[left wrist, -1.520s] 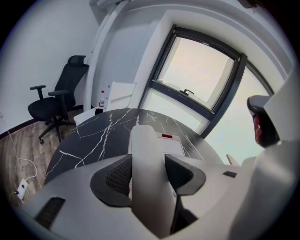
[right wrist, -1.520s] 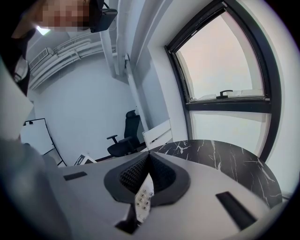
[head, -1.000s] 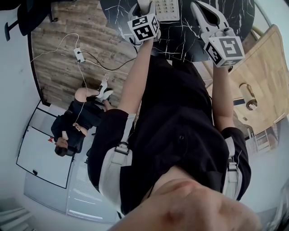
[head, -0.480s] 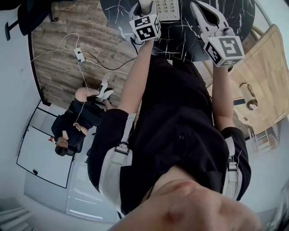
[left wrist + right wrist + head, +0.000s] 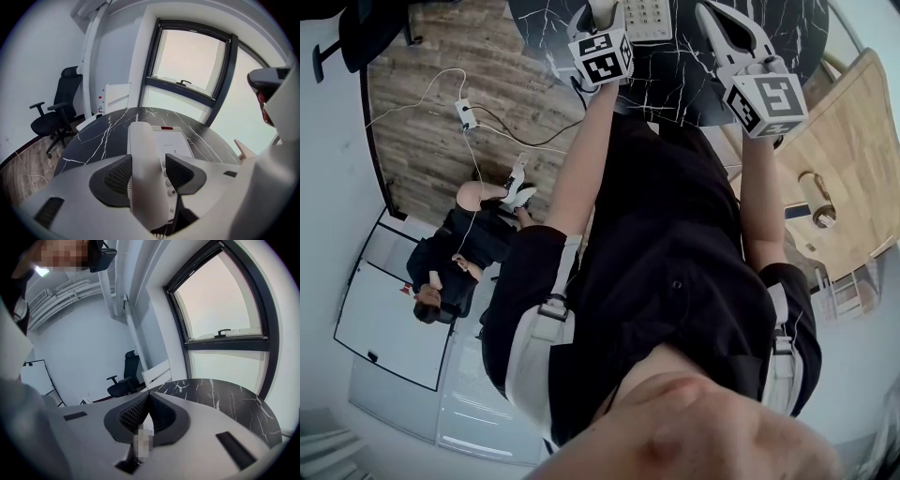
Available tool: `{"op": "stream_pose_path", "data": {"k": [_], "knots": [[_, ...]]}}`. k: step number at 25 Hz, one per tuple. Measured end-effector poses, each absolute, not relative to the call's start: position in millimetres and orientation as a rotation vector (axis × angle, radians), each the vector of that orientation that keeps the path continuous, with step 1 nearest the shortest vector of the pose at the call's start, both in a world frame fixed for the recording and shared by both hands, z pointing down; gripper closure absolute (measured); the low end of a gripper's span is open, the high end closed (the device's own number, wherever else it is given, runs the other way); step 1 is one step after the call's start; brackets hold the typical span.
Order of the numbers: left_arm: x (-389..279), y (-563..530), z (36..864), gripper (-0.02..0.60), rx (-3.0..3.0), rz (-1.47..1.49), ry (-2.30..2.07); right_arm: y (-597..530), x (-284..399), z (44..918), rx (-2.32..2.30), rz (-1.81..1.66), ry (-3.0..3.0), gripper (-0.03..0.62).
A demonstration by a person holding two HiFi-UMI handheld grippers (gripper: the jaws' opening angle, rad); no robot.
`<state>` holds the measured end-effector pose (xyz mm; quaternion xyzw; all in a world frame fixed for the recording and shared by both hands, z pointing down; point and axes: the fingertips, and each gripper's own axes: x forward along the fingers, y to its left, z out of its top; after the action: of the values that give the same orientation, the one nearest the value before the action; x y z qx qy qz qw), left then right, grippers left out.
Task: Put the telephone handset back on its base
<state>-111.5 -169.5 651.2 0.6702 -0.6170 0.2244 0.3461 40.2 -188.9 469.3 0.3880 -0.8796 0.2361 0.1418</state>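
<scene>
The left gripper [image 5: 149, 174] is closed narrowly on the white plastic telephone handset [image 5: 142, 145], pinching its long sides at mid-length, probably to hold it level for seating. The handset lies between those jaws, over the left side of the flat white keypad base [image 5: 177, 143], just ahead on the black, white-veined marble table [image 5: 103, 133]; whether it is fully seated I cannot tell. The right gripper [image 5: 149, 411], jaws pressed together and empty, hangs aside, seemingly out of the way. The handset is smooth, long and round-ended.

Black shirt [image 5: 675, 244], white straps [image 5: 534, 347], grey marker-cubed tools [image 5: 147, 174]
</scene>
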Motion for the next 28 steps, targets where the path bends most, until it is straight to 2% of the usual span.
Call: {"op": "stream_pose_path", "data": {"k": [14, 28], "knots": [[-106.5, -152.4, 618.5, 0.341, 1.779, 0.536, -1.649, -169.8, 48.5, 447.3, 1.121, 0.636, -2.6, 0.565], [-110.0, -131.4, 551.2, 0.38, 1.85, 0.472, -1.78, -149.0, 63.7, 410.4, 1.118, 0.551, -2.71, 0.565]]}}
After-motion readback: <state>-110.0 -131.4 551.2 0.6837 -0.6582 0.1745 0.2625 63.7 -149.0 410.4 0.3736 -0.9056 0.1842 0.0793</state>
